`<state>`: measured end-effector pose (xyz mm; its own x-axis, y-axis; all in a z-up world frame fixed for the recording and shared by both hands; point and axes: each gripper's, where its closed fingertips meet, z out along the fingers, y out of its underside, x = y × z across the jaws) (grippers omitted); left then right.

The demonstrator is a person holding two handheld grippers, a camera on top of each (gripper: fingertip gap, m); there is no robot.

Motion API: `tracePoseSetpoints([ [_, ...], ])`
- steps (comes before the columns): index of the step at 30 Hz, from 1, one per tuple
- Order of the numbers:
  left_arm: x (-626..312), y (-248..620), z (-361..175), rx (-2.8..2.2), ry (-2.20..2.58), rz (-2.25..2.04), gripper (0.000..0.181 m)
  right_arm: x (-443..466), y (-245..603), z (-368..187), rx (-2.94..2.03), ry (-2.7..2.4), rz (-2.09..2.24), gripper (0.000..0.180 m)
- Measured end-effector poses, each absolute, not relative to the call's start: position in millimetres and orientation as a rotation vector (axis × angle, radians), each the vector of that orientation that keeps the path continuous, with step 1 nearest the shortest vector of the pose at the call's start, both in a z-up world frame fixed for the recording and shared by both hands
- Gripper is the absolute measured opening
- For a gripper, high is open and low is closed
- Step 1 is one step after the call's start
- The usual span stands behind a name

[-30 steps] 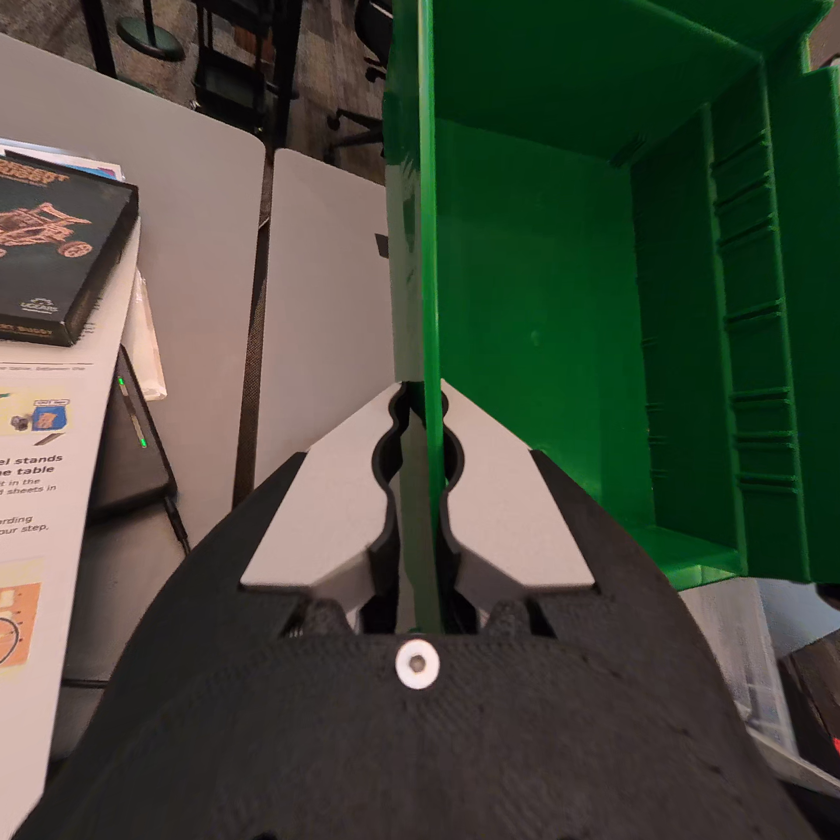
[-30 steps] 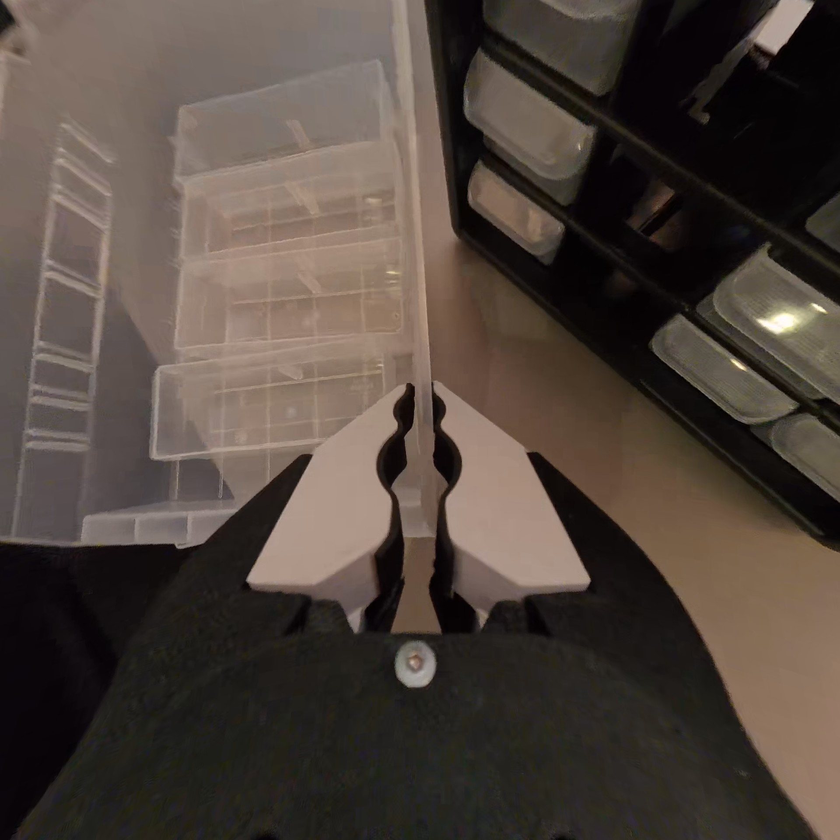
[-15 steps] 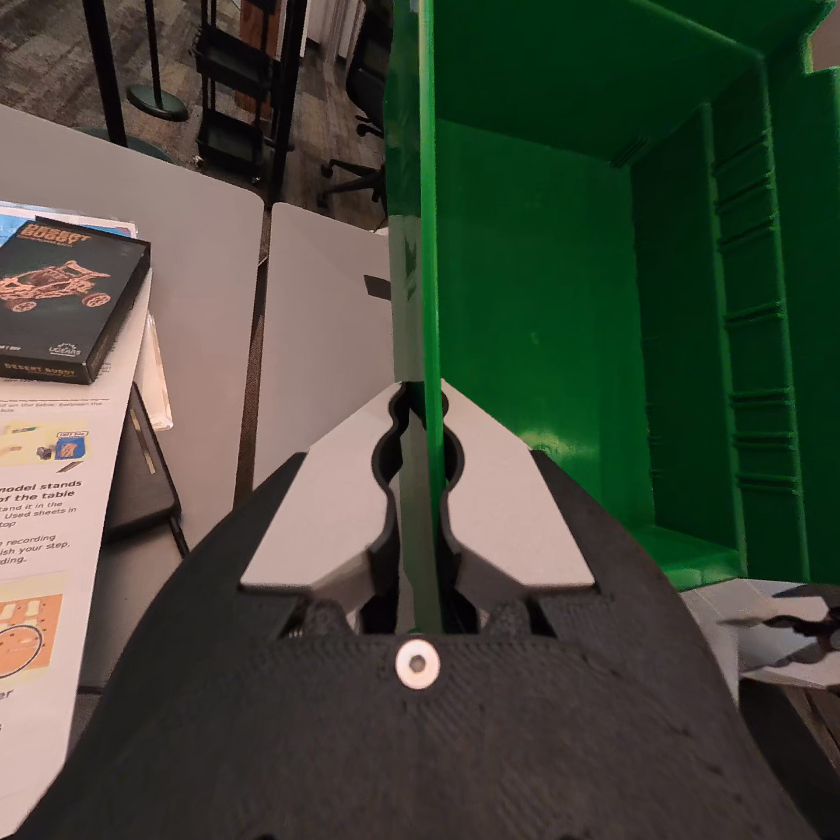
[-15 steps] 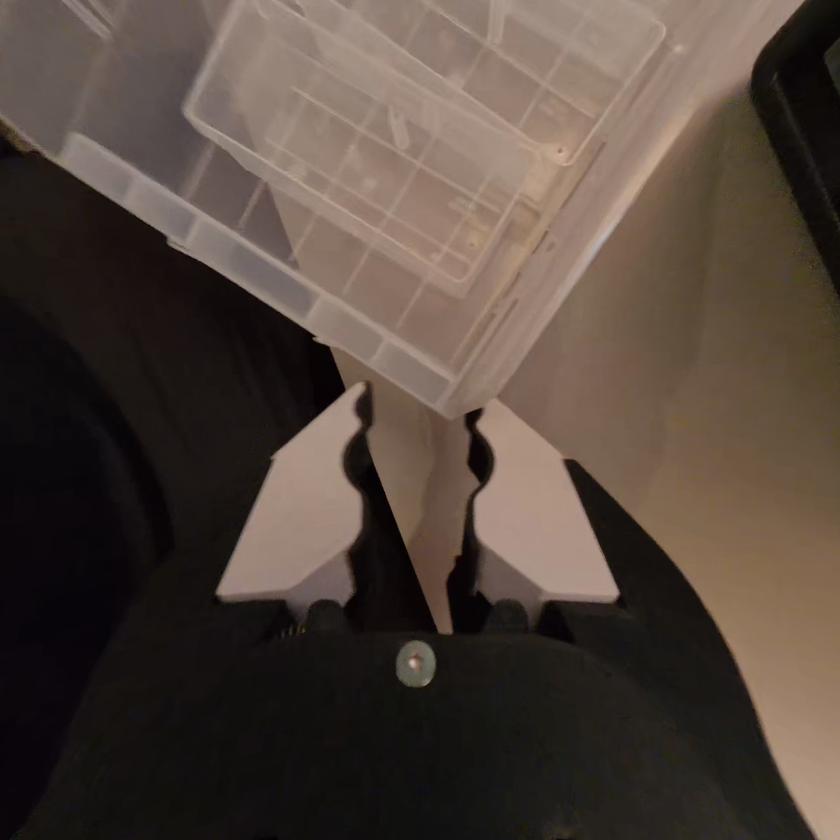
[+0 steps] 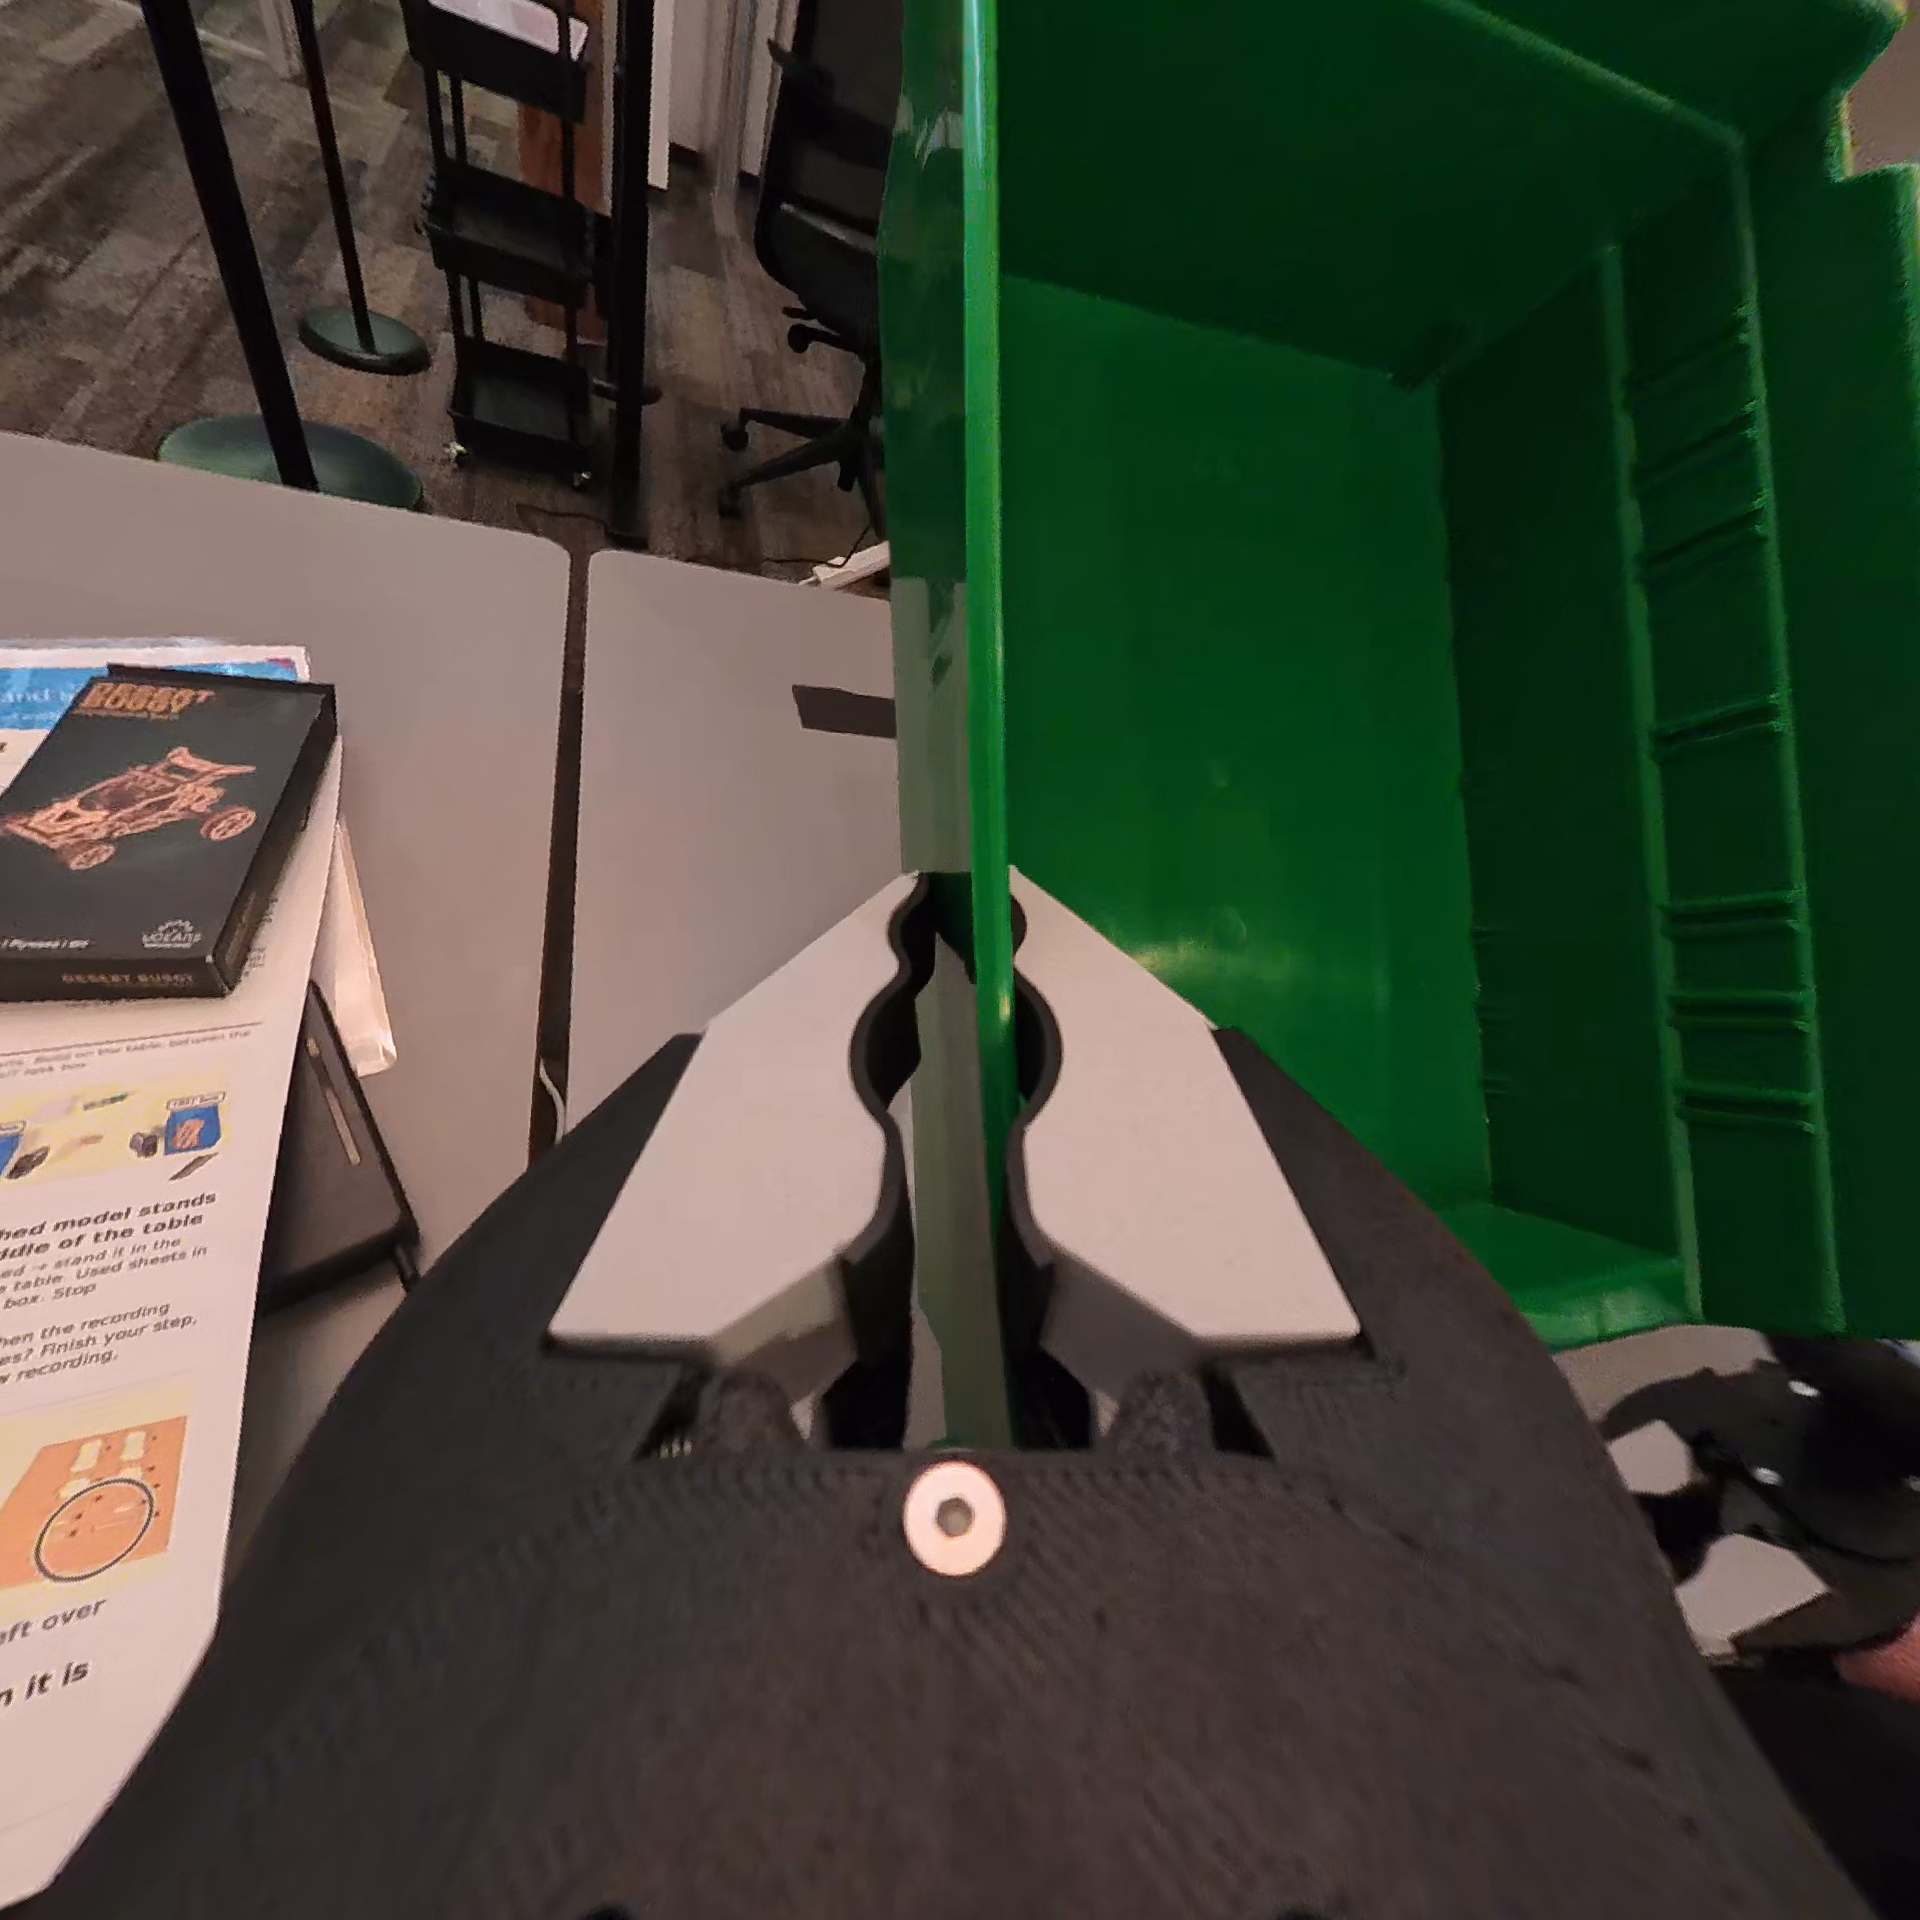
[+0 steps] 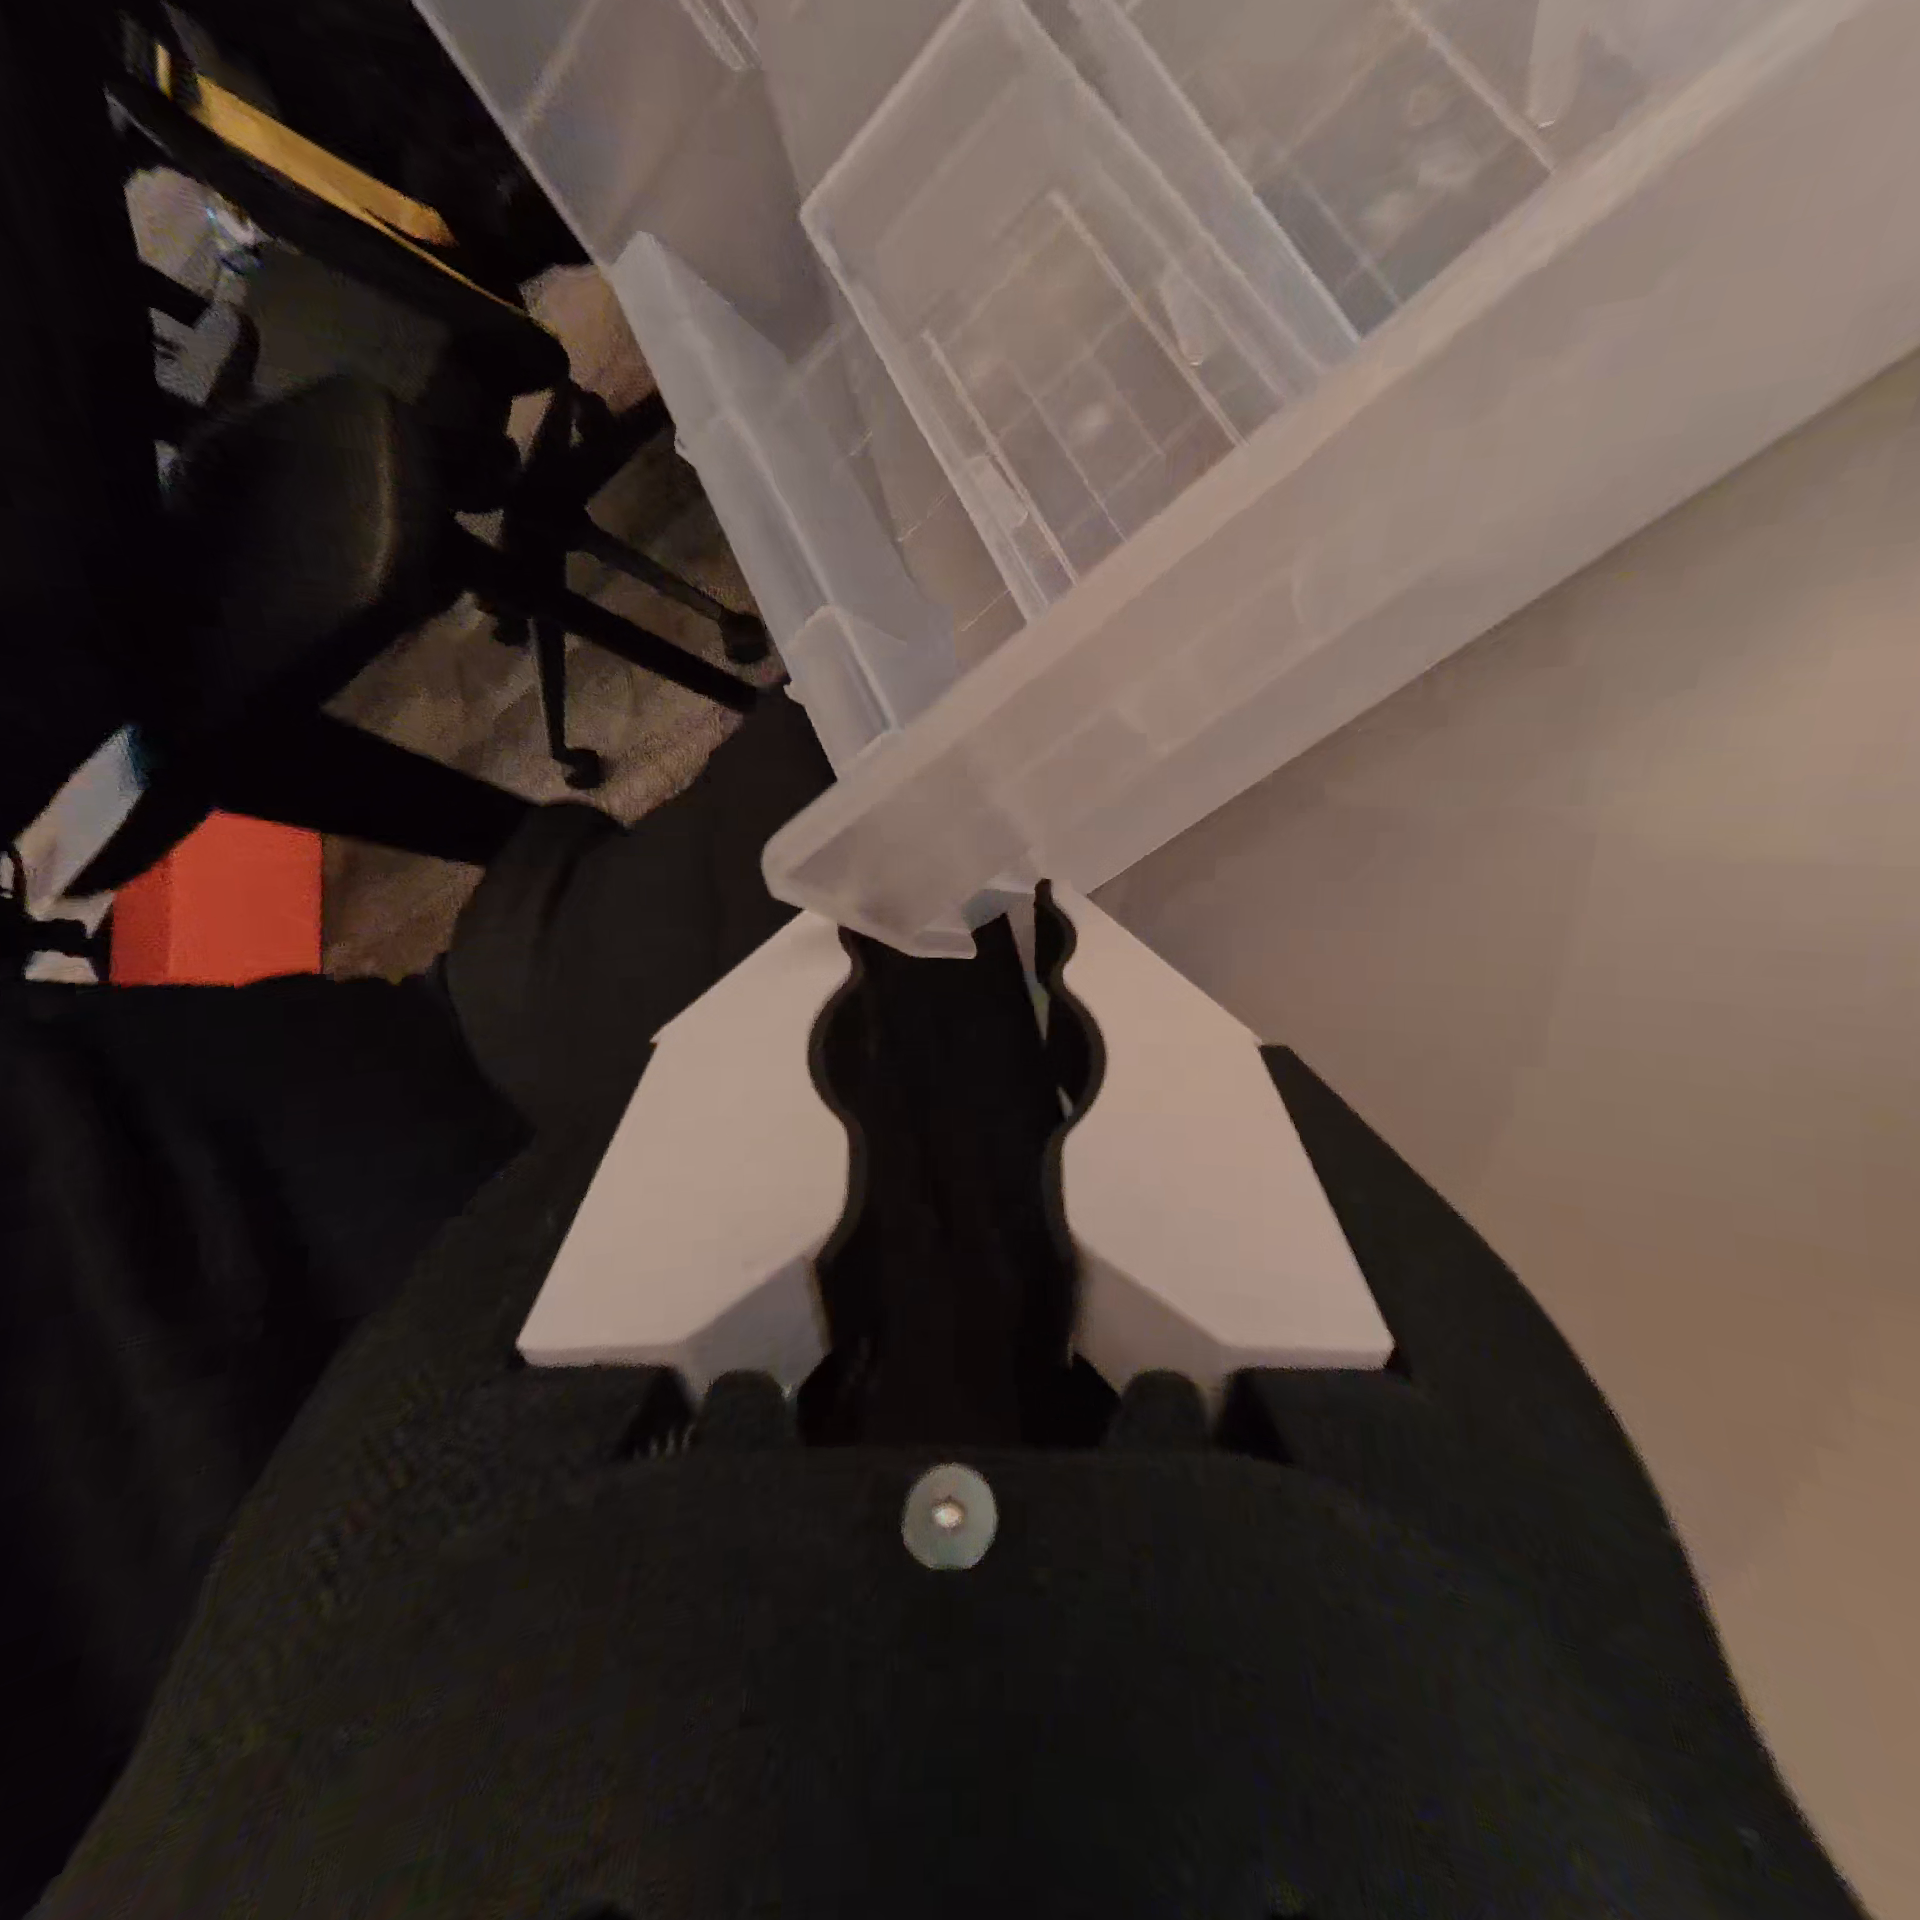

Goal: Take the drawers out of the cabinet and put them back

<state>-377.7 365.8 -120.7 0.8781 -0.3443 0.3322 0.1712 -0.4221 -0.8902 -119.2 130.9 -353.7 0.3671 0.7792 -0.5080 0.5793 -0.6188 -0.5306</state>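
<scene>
My left gripper (image 5: 961, 904) is shut on the side wall of an empty green drawer (image 5: 1247, 727) and holds it up over the grey table (image 5: 727, 779). My right gripper (image 6: 940, 920) is open, with its jaws apart and nothing between them. The near corner of a large clear drawer (image 6: 1195, 748) lies just past its fingertips on the beige table (image 6: 1610, 1039). Smaller clear drawers (image 6: 1039, 364) lie inside the large one. The right gripper also shows, blurred, in the left wrist view (image 5: 1714, 1507) below the green drawer. The cabinet is out of view.
A black box (image 5: 156, 831), printed sheets (image 5: 104, 1299) and a dark device (image 5: 332, 1174) lie on the table's left part. Past the table's edge stand an office chair (image 6: 312, 499), an orange box (image 6: 218, 899), a rolling cart (image 5: 520, 260) and stand poles (image 5: 239, 239).
My right gripper opened, let go of the clear drawer's wall and drew back to its corner; the cabinet left its view. My left gripper kept its hold and the view shifted slightly.
</scene>
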Motion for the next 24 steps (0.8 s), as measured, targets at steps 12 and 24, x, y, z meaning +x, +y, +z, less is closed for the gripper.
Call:
tracePoseSetpoints([
  [12, -353, 355, -86, -1.842, 0.195, -0.646, 0.006, -209, 179, -338, -2.282, -1.086, 1.384, 0.026],
  [24, -186, 348, -62, -1.785, 0.51, -0.777, 0.006, 15, 191, -177, -1.849, -0.79, 1.046, 0.036],
])
